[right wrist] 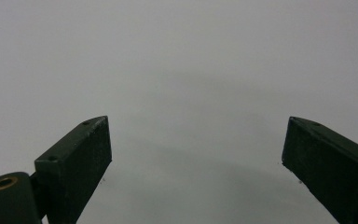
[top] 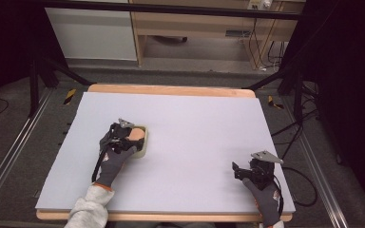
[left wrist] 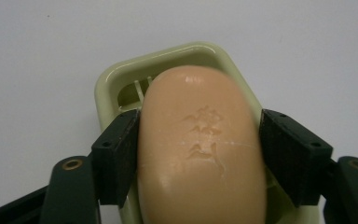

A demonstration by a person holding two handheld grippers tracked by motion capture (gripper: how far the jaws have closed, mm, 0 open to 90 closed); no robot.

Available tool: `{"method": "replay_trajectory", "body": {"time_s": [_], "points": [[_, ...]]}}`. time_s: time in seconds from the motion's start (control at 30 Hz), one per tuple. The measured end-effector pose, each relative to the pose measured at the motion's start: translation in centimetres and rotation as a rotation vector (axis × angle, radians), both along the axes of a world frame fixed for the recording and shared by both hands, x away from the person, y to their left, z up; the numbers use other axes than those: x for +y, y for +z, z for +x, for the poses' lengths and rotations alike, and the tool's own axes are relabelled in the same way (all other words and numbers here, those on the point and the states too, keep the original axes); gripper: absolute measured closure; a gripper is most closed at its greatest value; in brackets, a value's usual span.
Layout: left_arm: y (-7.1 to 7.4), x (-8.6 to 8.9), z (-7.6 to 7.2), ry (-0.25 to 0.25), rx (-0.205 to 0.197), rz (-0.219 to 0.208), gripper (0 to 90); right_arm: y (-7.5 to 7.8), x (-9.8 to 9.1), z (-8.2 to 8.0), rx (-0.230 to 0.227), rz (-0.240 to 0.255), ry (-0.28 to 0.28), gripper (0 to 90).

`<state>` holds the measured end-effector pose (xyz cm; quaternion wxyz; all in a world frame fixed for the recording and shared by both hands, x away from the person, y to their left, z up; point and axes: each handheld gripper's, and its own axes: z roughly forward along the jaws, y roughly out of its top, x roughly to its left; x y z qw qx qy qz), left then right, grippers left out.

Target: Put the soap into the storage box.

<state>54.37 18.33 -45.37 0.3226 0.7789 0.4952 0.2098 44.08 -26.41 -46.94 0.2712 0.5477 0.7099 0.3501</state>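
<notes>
A peach-coloured bar of soap (left wrist: 200,149) lies in a pale green soap dish (left wrist: 168,58), which sits on the left half of the light grey table mat (top: 195,128). My left gripper (left wrist: 198,154) has its two black jaws pressed against the soap's sides, shut on it. From above, the left gripper (top: 123,137) covers most of the soap (top: 135,134) and the dish (top: 141,151). My right gripper (top: 240,172) rests near the front right of the mat. In its own view the right gripper (right wrist: 196,158) stands open, with bare mat between its jaws.
The mat lies on a wooden table (top: 171,89) with its edge showing at the back and front. Dark frame rails (top: 9,156) run along both sides, and cables (top: 309,185) trail off to the right. A wooden cabinet (top: 195,28) stands behind the table.
</notes>
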Motion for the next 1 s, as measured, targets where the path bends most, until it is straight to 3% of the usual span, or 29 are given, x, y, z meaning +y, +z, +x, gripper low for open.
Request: {"method": "replay_trajectory", "body": {"time_s": [0.33, 0.63, 0.8, 1.0], "points": [[2.1, 0.8, -1.5, -0.007, -0.055, -0.086, 26.8, 0.0, -0.1, 0.0, -0.004, 0.002, -0.005, 8.5], [3.0, 1.0, -3.7, -0.061, -0.099, -0.097, 24.3, 0.0, -0.3, 0.0, -0.006, -0.004, -0.017, 8.2], [3.1, 1.8, -4.9, -0.056, -0.115, -0.104, 23.6, -0.1, -0.4, -0.1, -0.006, -0.024, -0.029, 7.3], [2.3, 3.1, -6.6, -0.045, -0.114, -0.092, 21.8, -0.1, -0.6, -0.2, -0.005, -0.025, -0.035, 7.2]]}}
